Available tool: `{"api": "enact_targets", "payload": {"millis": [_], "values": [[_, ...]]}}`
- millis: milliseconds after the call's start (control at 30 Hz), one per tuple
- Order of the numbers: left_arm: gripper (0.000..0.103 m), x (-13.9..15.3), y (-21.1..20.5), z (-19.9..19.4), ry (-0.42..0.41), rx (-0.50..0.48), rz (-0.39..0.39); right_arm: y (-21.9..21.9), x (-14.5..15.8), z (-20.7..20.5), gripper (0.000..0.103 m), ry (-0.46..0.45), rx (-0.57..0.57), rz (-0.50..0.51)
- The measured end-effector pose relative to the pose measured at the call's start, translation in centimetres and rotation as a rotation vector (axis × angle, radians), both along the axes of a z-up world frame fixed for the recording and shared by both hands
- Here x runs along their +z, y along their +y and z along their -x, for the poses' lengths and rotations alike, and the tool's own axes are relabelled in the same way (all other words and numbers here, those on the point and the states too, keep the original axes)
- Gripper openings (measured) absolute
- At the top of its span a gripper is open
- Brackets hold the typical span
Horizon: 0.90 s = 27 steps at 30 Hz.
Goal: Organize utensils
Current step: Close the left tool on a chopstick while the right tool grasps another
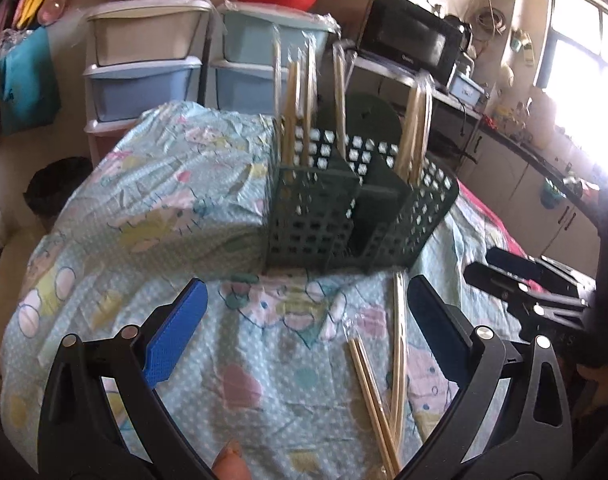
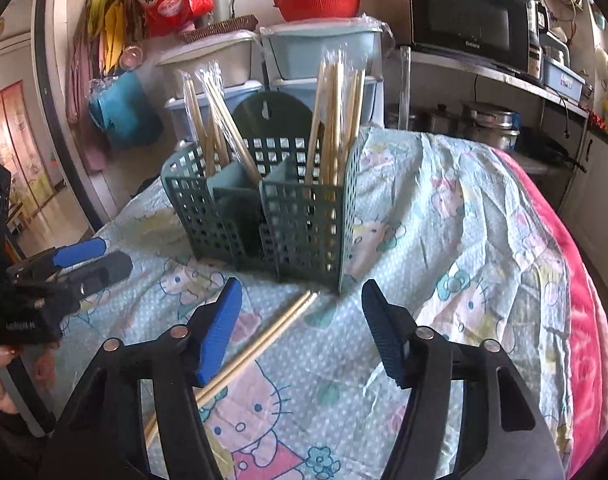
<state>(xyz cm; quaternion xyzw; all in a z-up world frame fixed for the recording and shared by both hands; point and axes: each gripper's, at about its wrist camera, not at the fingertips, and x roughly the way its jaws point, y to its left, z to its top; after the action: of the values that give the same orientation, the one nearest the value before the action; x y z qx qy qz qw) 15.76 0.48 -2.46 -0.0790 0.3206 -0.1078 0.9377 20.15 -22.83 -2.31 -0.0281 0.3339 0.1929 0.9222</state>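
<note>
My left gripper (image 1: 304, 320) wide open, empty; my right gripper (image 2: 302, 320) open, empty; green basket (image 2: 304, 220) at 12 o'clock; loose chopsticks (image 2: 264, 340) on cloth (image 2: 464, 240) at 7 o'clock

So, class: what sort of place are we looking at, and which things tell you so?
Most likely a home kitchen: a black microwave on a shelf, metal pots below it, and a green chopstick caddy on a cartoon-print tablecloth.
</note>
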Motion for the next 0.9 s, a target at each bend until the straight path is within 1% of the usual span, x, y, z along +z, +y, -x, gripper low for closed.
{"api": "enact_targets", "payload": {"millis": [67, 133, 200, 300, 367, 433, 467, 533, 667, 733, 800, 900], "values": [[0.092, -0.5, -0.2, 0.0, 0.015, -0.006, -0.003, 0.0, -0.3, 0.0, 0.055, 0.008, 0.002, 0.003], [0.092, -1.0, -0.4, 0.0, 0.041, -0.020, 0.011, 0.0, -0.6, -0.1, 0.053, 0.018, 0.005, 0.003], [0.092, -1.7, -0.7, -0.1, 0.072, -0.033, 0.002, 0.0, -1.0, -0.4, 0.050, 0.033, 0.008, -0.001], [0.092, -2.6, -1.2, -0.3, 0.107, -0.054, 0.002, 0.1, -1.6, -0.8, 0.046, 0.068, 0.019, -0.013], [0.085, -3.1, -1.4, -0.4, 0.128, -0.066, 0.013, 0.3, -2.1, -1.2, 0.044, 0.093, 0.024, -0.018], [0.077, -3.7, -1.6, -0.6, 0.156, -0.083, 0.025, 0.5, -2.5, -1.6, 0.040, 0.111, 0.037, -0.020], [0.075, -4.1, -1.7, -0.7, 0.168, -0.090, 0.030, 0.6, -2.6, -1.9, 0.040, 0.124, 0.041, -0.026], [0.064, -4.6, -1.7, -0.8, 0.194, -0.101, 0.050, 0.7, -2.9, -2.3, 0.039, 0.144, 0.046, -0.034], [0.055, -5.4, -1.8, -1.2, 0.236, -0.120, 0.088, 1.0, -3.8, -3.7, 0.035, 0.196, 0.050, -0.045], [0.047, -5.7, -1.8, -1.5, 0.256, -0.133, 0.118, 1.2, -4.2, -4.4, 0.035, 0.222, 0.056, -0.055], [0.043, -5.9, -1.9, -1.8, 0.272, -0.141, 0.141, 1.4, -4.4, -5.2, 0.035, 0.240, 0.054, -0.054], [0.041, -5.8, -2.4, -2.1, 0.281, -0.148, 0.149, 1.8, -4.9, -6.4, 0.035, 0.264, 0.044, -0.044]]}}
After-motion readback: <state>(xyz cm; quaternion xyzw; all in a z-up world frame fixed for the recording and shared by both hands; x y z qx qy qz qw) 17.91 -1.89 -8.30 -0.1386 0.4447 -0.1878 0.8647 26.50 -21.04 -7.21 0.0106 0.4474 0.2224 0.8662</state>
